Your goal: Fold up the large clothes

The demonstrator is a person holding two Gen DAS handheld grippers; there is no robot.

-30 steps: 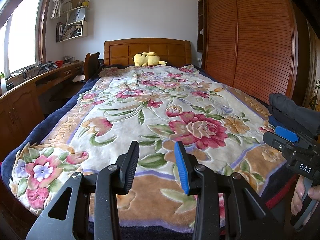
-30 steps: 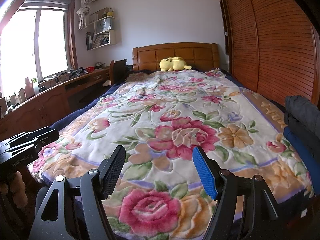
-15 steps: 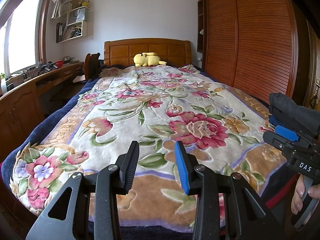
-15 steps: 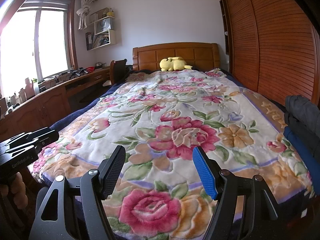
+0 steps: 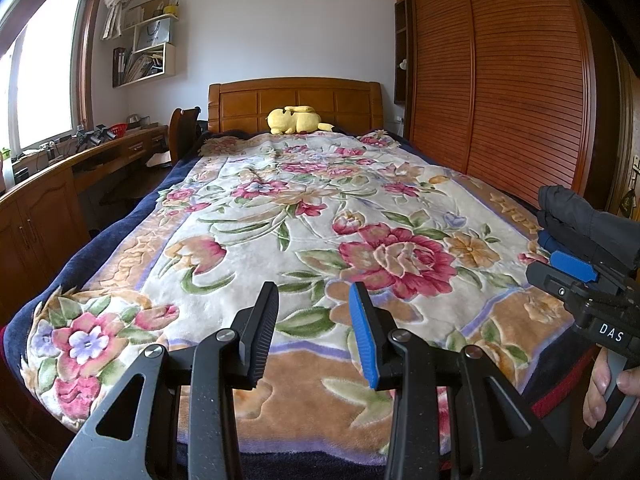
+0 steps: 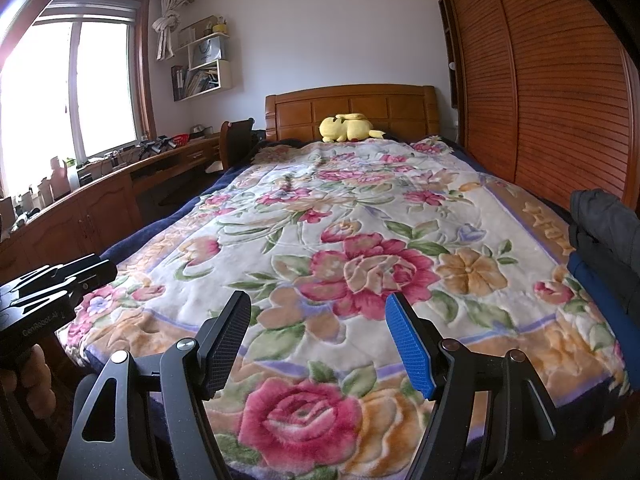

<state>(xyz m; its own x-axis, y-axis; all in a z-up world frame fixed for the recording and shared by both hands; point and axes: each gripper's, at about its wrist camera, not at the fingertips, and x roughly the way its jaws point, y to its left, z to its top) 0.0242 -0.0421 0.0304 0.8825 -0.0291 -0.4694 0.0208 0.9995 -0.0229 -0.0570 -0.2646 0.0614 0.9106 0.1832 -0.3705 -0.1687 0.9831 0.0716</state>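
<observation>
A pile of dark folded clothes (image 6: 604, 232) with a blue garment (image 6: 600, 300) under it lies at the bed's right edge; the same pile (image 5: 580, 216) shows in the left wrist view. My left gripper (image 5: 314, 328) hovers over the foot of the bed, open, nothing between its fingers. My right gripper (image 6: 318, 340) is open wider, also with nothing in it, above the floral blanket (image 6: 360, 248). Each gripper appears at the edge of the other's view: the right gripper's body (image 5: 588, 300) sits just in front of the pile, the left gripper's body (image 6: 44, 296) at the far left.
The floral blanket (image 5: 304, 232) covers the whole bed. A yellow plush toy (image 5: 296, 120) rests by the wooden headboard (image 5: 292, 100). A wooden desk (image 5: 60, 184) and a chair (image 5: 182, 128) run along the left. Slatted wardrobe doors (image 5: 500, 92) line the right side.
</observation>
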